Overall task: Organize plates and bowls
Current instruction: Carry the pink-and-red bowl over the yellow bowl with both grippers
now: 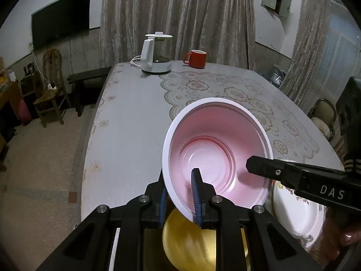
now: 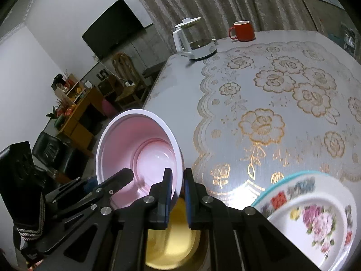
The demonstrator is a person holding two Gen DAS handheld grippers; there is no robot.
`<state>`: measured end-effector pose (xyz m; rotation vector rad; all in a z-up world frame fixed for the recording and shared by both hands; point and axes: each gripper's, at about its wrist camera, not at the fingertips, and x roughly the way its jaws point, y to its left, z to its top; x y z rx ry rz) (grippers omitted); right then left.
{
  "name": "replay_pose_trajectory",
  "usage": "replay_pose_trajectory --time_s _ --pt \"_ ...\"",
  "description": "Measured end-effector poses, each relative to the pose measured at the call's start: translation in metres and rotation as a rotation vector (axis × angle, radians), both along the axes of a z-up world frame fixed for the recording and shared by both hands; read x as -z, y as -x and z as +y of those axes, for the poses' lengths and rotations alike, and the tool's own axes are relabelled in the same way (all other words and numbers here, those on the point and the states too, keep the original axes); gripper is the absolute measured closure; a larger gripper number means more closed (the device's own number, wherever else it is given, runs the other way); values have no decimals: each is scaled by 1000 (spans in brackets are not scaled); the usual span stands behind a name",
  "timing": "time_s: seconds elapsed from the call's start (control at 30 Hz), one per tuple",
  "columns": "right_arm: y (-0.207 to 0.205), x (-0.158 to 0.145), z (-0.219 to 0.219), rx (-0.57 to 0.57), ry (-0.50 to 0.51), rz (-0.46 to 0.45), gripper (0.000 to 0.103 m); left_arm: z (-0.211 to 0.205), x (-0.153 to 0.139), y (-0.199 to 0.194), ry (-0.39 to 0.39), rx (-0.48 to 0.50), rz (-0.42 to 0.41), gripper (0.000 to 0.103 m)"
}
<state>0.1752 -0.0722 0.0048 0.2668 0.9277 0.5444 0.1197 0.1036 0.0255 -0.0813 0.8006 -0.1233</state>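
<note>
A pink bowl with a white rim (image 1: pixel 216 149) is held tilted above the table, also in the right wrist view (image 2: pixel 140 151). My left gripper (image 1: pixel 178 201) is shut on its near rim, one pad inside and one outside. My right gripper (image 2: pixel 178 201) is shut on the bowl's right rim; its finger (image 1: pixel 293 176) reaches in from the right. A yellow bowl (image 1: pixel 194 241) sits below the pink one, blurred (image 2: pixel 171 244). A white floral plate (image 2: pixel 315 223) lies on a teal-rimmed patterned plate (image 2: pixel 291 185) at the right.
The table (image 1: pixel 130 122) has a grey cloth with gold flower lace. A white kettle (image 1: pixel 155 54) and a red mug (image 1: pixel 196 58) stand at the far edge. Chairs, a bench and a cabinet are off the table's left side.
</note>
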Motion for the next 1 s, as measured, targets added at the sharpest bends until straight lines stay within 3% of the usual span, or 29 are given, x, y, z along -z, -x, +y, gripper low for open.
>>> replay_pose_trajectory --time_s 0.6,1.0 --pt "46 11 -16 0 -31 14 94 -7 13 46 33 1 23 83" --pt "61 27 -5 -39 -16 62 92 -4 22 64 -7 -30 40 83"
